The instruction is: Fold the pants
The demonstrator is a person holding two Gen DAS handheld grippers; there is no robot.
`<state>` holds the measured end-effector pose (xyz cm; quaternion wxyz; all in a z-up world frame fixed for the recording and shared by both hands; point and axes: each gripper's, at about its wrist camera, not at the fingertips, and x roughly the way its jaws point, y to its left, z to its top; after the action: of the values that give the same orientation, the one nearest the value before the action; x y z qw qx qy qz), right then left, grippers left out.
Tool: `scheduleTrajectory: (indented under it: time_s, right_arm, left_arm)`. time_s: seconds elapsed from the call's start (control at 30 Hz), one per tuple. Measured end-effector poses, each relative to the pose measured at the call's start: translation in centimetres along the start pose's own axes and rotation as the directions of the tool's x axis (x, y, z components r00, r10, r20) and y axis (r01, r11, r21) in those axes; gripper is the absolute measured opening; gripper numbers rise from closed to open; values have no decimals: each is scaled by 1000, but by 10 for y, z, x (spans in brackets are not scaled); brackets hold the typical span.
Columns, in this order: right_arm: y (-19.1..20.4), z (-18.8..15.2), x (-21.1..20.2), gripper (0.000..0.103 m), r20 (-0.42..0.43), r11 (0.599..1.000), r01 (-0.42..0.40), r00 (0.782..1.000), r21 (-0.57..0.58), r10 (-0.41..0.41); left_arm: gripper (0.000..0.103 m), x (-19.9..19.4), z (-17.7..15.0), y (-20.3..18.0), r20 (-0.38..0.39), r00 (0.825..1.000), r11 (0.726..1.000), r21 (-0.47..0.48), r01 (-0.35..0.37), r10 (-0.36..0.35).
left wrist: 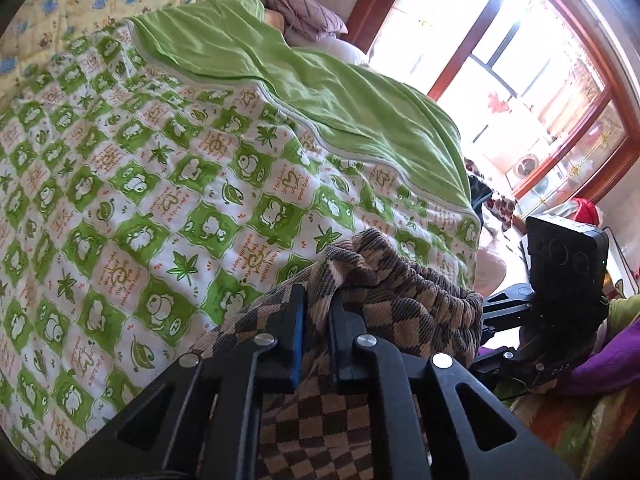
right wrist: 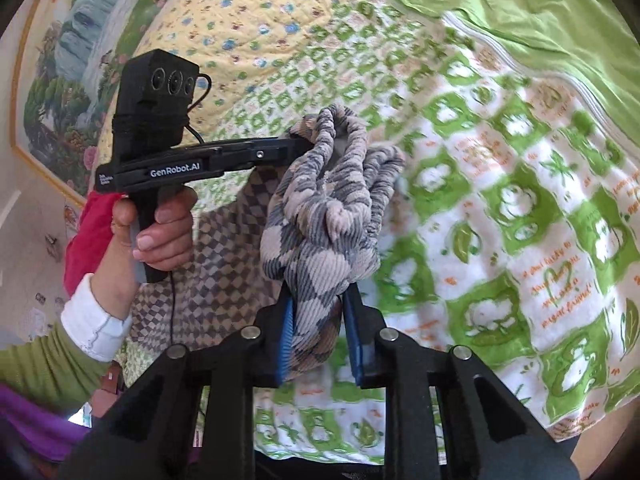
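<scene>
Two grippers hold one pair of checked brown-and-tan pants (right wrist: 320, 216) up above a bed. In the right wrist view the right gripper (right wrist: 316, 328) has its blue-padded jaws pressed onto a thick bunch of the gathered waistband, which rises toward 12 o'clock from between them. At 10 o'clock from that bunch the left gripper (right wrist: 298, 146) reaches in sideways, its tips buried in the same ruffled band; the person's left hand (right wrist: 158, 232) grips its handle, with a white cuff and a green sleeve (right wrist: 48, 364) below. The rest of the pants hangs down behind that hand, toward 8 o'clock.

In the left wrist view the left gripper (left wrist: 316, 328) has its jaws close together with checked cloth pinched between them, and the waistband of the pants (left wrist: 400, 300) bunches toward 1 o'clock. The right gripper (left wrist: 492, 312) sits at 3 o'clock, touching the far end of the band.

Under everything lies a white quilt with green frog squares (left wrist: 132, 184), with a plain green blanket (left wrist: 320, 80) folded across it toward 12 o'clock and a yellow quilt (left wrist: 80, 4) at 10 o'clock. A wood-framed window (left wrist: 532, 68) glares at 2 o'clock
</scene>
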<state>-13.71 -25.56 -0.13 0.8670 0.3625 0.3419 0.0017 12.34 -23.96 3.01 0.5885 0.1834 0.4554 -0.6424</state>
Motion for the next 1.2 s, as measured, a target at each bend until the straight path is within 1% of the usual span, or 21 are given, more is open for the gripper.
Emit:
scheduleTrajectory:
  time_s: [0.03,0.17,0.27,0.37,0.47,0.57,0.67,0.8,0.9,0.93,1.03,1.07,1.1,1.17,1.2]
  right_arm:
    - [8,3,-1,24,1,1000,-25,1000,-18,25]
    - [43,11,0,23,-16,989,-95,995,-113,94]
    - [75,14,6,22,-50,966,-149,989,-210,142]
    - [103,12,17,22,-99,934,-200,979,-297,179]
    - [125,9,33,22,-158,897,-253,965,-362,208]
    - [140,4,55,22,-230,860,-302,947,-410,223]
    - [148,1,78,22,-303,836,-347,925,-425,230]
    - [158,-9,111,22,-401,803,-398,889,-443,219]
    - [160,-16,141,22,-482,791,-429,854,-436,198]
    - [161,-19,149,22,-501,789,-434,845,-436,188]
    - [158,-28,174,29,-577,798,-453,799,-397,167]
    - [157,-29,180,33,-592,804,-458,788,-380,169]
    - [155,-31,185,37,-608,809,-466,774,-357,177]
    - [153,-34,193,43,-632,819,-469,754,-330,177]
    - [153,-35,196,47,-643,821,-471,745,-323,175]
  left_arm:
    - [8,-12,-3,0,31,1000,1000,-13,1,-1]
    - [8,-48,-16,0,113,994,999,-50,-4,10]
    - [8,-73,-31,-1,175,984,997,-75,-6,19]
    - [8,-98,-50,0,234,972,994,-111,-6,32]
    - [8,-115,-70,4,274,960,989,-146,-13,53]
    - [8,-131,-96,6,300,950,982,-187,-30,87]
    - [8,-138,-125,18,324,940,966,-259,-22,108]
    - [7,-144,-170,39,349,926,927,-375,-2,143]
    - [5,-141,-204,53,338,923,885,-466,-6,184]
    - [5,-139,-214,58,329,923,869,-495,-13,201]
    - [5,-133,-241,66,299,924,819,-573,-25,237]
    - [6,-131,-250,67,285,924,800,-598,-36,255]
    - [7,-131,-258,67,274,922,785,-618,-49,273]
    - [7,-134,-273,63,256,913,755,-651,-80,317]
    - [9,-136,-280,59,245,907,741,-664,-102,344]
